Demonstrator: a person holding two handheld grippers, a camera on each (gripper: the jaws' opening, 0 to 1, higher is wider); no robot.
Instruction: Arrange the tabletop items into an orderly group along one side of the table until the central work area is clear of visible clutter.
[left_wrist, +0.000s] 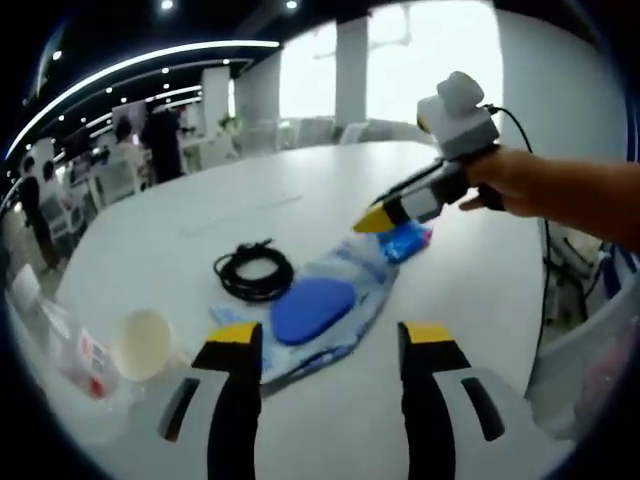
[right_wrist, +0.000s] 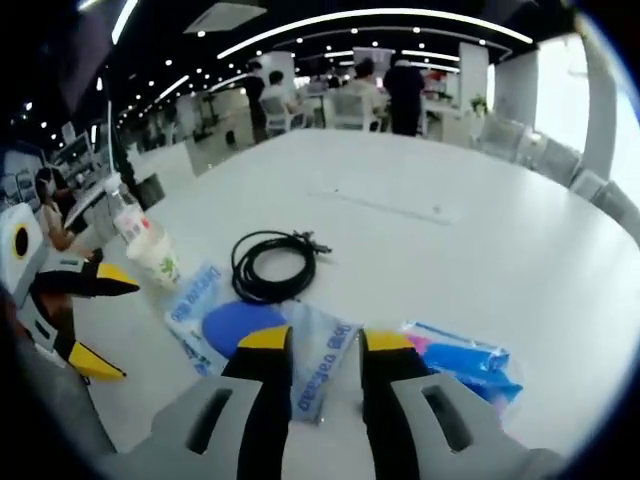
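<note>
The landmark is the clear bag (left_wrist: 330, 300), lying flat near the middle of the white table (left_wrist: 330, 190). A blue disc (left_wrist: 312, 308) rests on or inside it; which cannot be told. A coiled black cable (left_wrist: 254, 271) lies just beside the bag on its far side. A small blue packet (left_wrist: 408, 240) touches the bag's end. A cup (left_wrist: 146, 343) and a bottle (left_wrist: 75, 352) stand together, apart from the bag at the cable's side, near the table edge.

Right gripper (right_wrist: 325, 345): jaws parted by a narrow gap, holding nothing, poised over the bag's edge beside the packet (right_wrist: 465, 358). Left gripper (left_wrist: 330, 340): jaws spread wide, empty, short of the bag.

Judgement: the step in hand is taking the packet or the bag's end with the right gripper. Pinch one item only. Thin film slides and drags its neighbours, so lift cleanly before carrying, and set down beside the cup (right_wrist: 153, 253), where a group has begun.

Not determinable: whether the bag is sealed, what its print reads, and what the packet contains. The bottle is cut off by the curve of the left gripper view, and its label is blurred.
</note>
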